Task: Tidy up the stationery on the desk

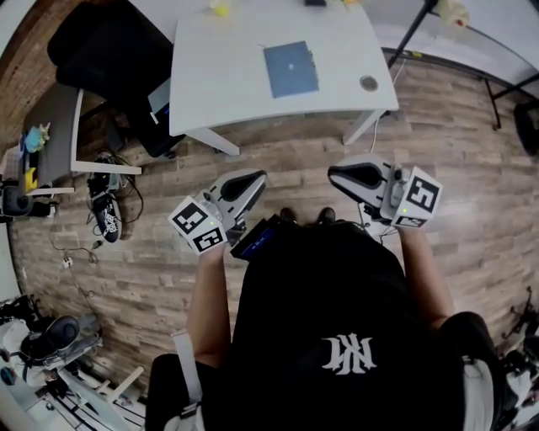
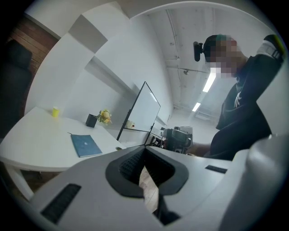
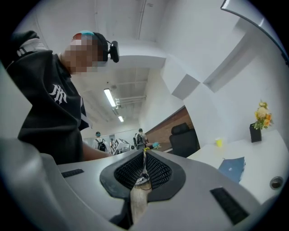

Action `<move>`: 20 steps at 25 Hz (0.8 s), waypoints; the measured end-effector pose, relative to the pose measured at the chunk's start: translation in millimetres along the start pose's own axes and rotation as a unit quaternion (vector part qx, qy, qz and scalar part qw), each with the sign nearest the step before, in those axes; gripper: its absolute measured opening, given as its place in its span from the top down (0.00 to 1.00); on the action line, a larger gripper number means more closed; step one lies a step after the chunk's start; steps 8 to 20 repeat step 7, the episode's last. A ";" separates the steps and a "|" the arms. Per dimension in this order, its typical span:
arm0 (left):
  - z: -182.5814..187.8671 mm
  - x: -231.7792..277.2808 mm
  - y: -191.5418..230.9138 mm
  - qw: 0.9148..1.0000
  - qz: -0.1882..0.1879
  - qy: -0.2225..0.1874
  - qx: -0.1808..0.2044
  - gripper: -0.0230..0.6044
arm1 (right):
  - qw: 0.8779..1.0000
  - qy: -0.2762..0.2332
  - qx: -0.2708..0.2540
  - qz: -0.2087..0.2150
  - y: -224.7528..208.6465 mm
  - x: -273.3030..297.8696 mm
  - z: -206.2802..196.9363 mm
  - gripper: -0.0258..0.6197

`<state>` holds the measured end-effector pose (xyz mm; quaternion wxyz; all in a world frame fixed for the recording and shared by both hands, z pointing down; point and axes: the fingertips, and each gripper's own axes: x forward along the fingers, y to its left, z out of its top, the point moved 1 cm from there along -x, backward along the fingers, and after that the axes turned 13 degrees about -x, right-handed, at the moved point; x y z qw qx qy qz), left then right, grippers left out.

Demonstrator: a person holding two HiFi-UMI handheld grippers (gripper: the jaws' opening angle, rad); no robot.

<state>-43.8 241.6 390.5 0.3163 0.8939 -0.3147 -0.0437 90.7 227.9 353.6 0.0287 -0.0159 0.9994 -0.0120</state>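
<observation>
A blue notebook (image 1: 290,69) lies near the middle of the white desk (image 1: 219,84). A small round object (image 1: 368,82) sits near the desk's front right corner, and a yellow item (image 1: 220,8) at the far edge. Both grippers are held over the wooden floor, short of the desk, in front of the person. My left gripper (image 1: 253,178) and right gripper (image 1: 341,172) are both shut with nothing in them. In the left gripper view the left gripper (image 2: 145,151) points toward the notebook (image 2: 86,145) and a black pen pot (image 2: 91,120). In the right gripper view the right gripper (image 3: 144,155) has the notebook (image 3: 232,168) at its right.
A black chair (image 1: 109,42) stands left of the desk. A grey side table (image 1: 50,135) sits further left, with shoes and cables (image 1: 105,210) on the floor beside it. A whiteboard (image 2: 142,110) on a black stand is behind the desk's right end.
</observation>
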 end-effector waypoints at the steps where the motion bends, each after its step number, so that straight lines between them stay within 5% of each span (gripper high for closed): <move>1: -2.7 2.3 -2.5 1.000 0.003 0.003 -0.001 0.96 | 1.000 0.005 -0.001 0.004 0.9 -1.6 -1.4 0.89; 20: -16.2 28.7 -14.6 1.000 0.014 0.016 0.006 0.96 | 1.000 0.007 0.003 0.002 -14.9 -33.4 -5.6 0.89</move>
